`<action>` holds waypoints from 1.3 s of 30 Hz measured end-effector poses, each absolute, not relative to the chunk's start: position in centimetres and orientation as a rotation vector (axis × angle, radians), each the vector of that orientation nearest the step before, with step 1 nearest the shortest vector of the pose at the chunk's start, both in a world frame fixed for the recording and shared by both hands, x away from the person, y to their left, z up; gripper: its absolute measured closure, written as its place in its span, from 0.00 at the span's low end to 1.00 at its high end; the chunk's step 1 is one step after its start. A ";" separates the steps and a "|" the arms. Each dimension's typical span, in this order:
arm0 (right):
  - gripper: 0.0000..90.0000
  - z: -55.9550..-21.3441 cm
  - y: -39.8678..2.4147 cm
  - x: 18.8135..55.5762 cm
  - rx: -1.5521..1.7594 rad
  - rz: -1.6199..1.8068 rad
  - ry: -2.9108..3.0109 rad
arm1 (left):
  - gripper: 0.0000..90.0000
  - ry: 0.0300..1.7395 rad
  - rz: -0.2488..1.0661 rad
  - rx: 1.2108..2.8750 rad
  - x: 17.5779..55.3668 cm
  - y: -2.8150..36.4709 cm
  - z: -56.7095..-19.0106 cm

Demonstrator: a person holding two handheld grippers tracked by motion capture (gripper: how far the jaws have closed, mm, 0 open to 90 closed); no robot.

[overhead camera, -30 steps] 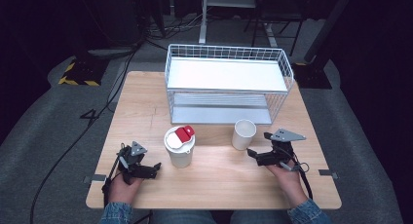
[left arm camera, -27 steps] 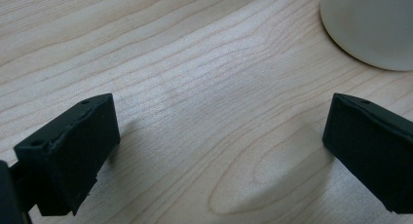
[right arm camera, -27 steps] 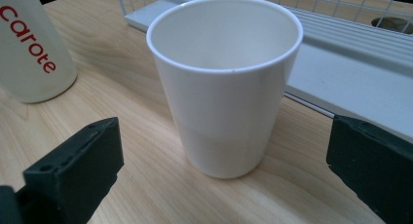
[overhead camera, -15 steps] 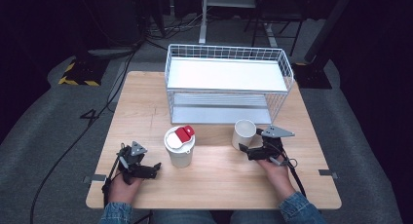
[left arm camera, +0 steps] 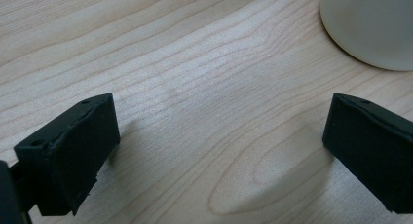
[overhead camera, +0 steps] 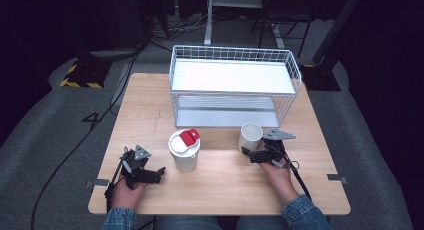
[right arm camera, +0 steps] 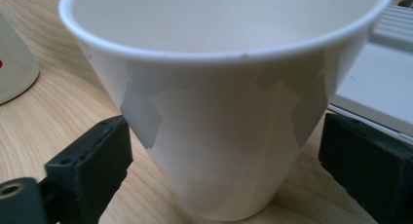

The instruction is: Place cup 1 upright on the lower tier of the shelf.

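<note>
An open white cup (overhead camera: 249, 136) (right arm camera: 224, 102) stands upright on the wooden table (overhead camera: 150, 115), right of centre. My right gripper (overhead camera: 248, 155) (right arm camera: 224, 160) is open, one jaw on each side of the cup's lower part, with small gaps to its wall. A second white cup with a white lid and red tab (overhead camera: 184, 149) stands left of it; its base (left arm camera: 375, 24) shows at the top right of the left gripper view. Low on the table to the left of the lidded cup, my left gripper (overhead camera: 160, 174) (left arm camera: 219, 151) stands open over bare wood.
A white wire basket rack (overhead camera: 235, 90) with two shelves stands at the back of the table, just behind the open cup; its lower shelf edge (right arm camera: 380, 87) lies close to the right jaw. Black cables run across the floor at left.
My right gripper has moved left and forward, from apart at the cup's right to having its jaws on either side of the cup. The left gripper and both cups have stayed put.
</note>
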State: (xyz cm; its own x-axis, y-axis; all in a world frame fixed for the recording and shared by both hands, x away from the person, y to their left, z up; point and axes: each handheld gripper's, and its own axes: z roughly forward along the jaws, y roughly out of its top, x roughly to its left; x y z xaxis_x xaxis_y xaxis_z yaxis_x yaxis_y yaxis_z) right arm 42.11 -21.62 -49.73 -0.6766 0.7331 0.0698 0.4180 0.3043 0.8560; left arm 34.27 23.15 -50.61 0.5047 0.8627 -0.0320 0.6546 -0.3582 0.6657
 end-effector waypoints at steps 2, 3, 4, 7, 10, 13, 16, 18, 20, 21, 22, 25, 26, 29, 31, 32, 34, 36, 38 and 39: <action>0.10 -49.8 -21.5 42.2 1.033 1.321 2.247 | 0.01 1.237 0.433 2.127 34.3 23.2 -50.6; 0.13 -49.9 -21.5 42.2 1.030 1.319 2.256 | 0.01 1.237 0.433 2.126 34.3 23.2 -50.6; 0.17 -49.9 -21.5 42.3 1.025 1.315 2.262 | 0.01 1.237 0.433 2.126 34.3 23.1 -50.6; 0.18 -50.0 -21.5 42.3 1.021 1.318 2.258 | 0.01 1.237 0.433 2.127 34.3 23.2 -50.6; 0.21 -50.0 -21.5 42.3 1.017 1.324 2.258 | 0.01 1.237 0.433 2.127 34.3 23.2 -50.6; 0.25 -49.9 -21.5 42.3 1.000 1.323 2.260 | 0.01 1.237 0.433 2.126 34.3 23.2 -50.6; 0.25 -49.9 -21.4 42.3 0.990 1.312 2.260 | 0.01 1.237 0.433 2.127 34.3 23.2 -50.6; 0.25 -49.9 -21.4 42.3 0.986 1.308 2.260 | 0.01 1.237 0.433 2.127 34.3 23.2 -50.6; 0.26 -49.9 -21.4 42.3 0.982 1.306 2.263 | 0.01 1.237 0.433 2.126 34.3 23.1 -50.6; 0.26 -49.9 -21.4 42.3 0.982 1.306 2.263 | 0.01 1.237 0.433 2.126 34.3 23.2 -50.6; 0.26 -49.9 -21.4 42.3 0.981 1.306 2.263 | 0.01 1.237 0.433 2.126 34.3 23.2 -50.6; 0.26 -49.8 -21.3 42.2 0.971 1.303 2.267 | 0.01 1.237 0.433 2.126 34.3 23.2 -50.6; 0.26 -49.8 -21.3 42.2 0.965 1.303 2.268 | 0.01 1.237 0.433 2.126 34.3 23.2 -50.6; 0.26 -49.8 -21.3 42.2 0.961 1.291 2.268 | 0.01 1.238 0.433 2.126 34.3 23.1 -50.6; 0.26 -49.8 -21.2 42.1 0.958 1.289 2.268 | 0.01 1.237 0.433 2.126 34.3 23.1 -50.6; 0.26 -49.8 -21.2 42.1 0.959 1.288 2.270 | 0.01 1.237 0.433 2.126 34.3 23.1 -50.6; 0.26 -49.7 -21.2 42.1 0.961 1.288 2.271 | 0.01 1.237 0.433 2.126 34.3 23.2 -50.6; 0.26 -49.7 -21.3 42.1 0.958 1.286 2.268 | 0.01 1.237 0.433 2.126 34.3 23.2 -50.6; 0.26 -49.5 -21.2 42.0 0.958 1.291 2.256 | 0.01 1.237 0.433 2.126 34.3 23.2 -50.6; 0.26 -49.4 -21.2 41.9 0.954 1.294 2.249 | 0.01 1.237 0.433 2.126 34.3 23.1 -50.6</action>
State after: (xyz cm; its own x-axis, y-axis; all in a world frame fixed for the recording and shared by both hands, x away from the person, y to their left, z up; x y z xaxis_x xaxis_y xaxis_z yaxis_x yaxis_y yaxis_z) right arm 41.93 -21.24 -49.43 -0.7000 0.7140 0.0120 0.3691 0.3473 0.8620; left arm 34.26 23.15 -50.60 0.5042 0.8630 -0.0317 0.6549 -0.3582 0.6655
